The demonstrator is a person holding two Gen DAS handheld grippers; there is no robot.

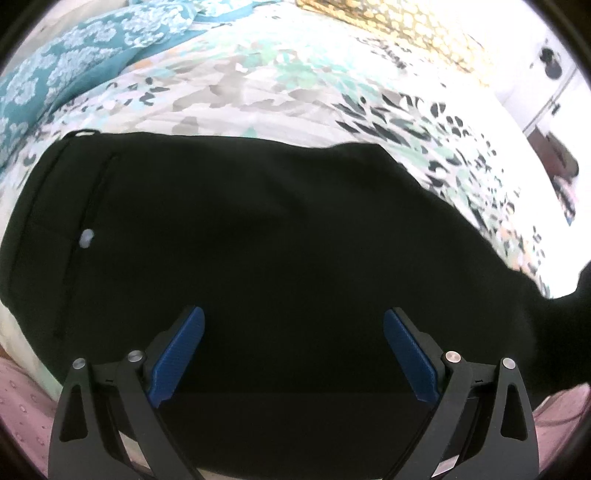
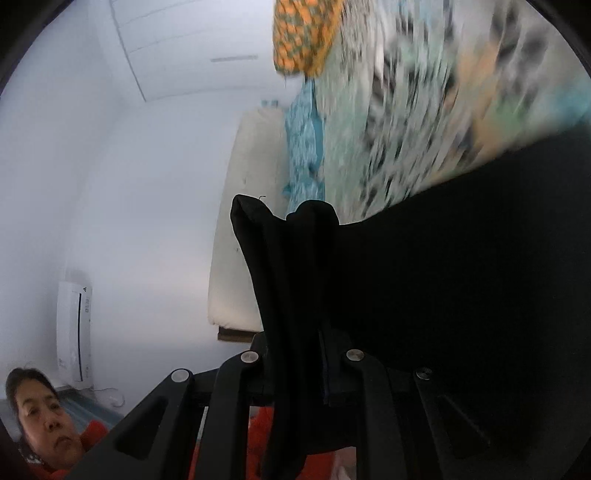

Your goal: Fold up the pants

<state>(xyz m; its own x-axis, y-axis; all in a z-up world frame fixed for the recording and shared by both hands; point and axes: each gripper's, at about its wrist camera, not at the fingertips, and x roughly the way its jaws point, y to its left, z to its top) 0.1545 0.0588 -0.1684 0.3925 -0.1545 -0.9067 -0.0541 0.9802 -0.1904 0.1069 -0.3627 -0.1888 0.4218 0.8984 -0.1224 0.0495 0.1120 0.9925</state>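
A: Black pants (image 1: 258, 240) spread flat across a floral quilt (image 1: 280, 88), waistband end at far left with a small pale button (image 1: 87, 238) beside a seam. Left gripper (image 1: 293, 354) over the near edge, blue ribbed pads (image 1: 181, 354) wide apart, nothing between them.

B: Room for moving?

A: Bare quilt beyond the far hem; teal patterned pillow (image 1: 74, 55) at upper left, yellow patterned cushion (image 1: 399, 26) at the top. Pink fabric (image 1: 22, 398) along the near corners.

B: And the other side?

A: Right gripper (image 2: 295, 369) clamped on a bunched fold of pants (image 2: 295, 280), lifted clear, cloth trailing right. Matte, soft weave. White wall unit (image 2: 74, 332) low on the left; markings too small to read. Quilt blurred.
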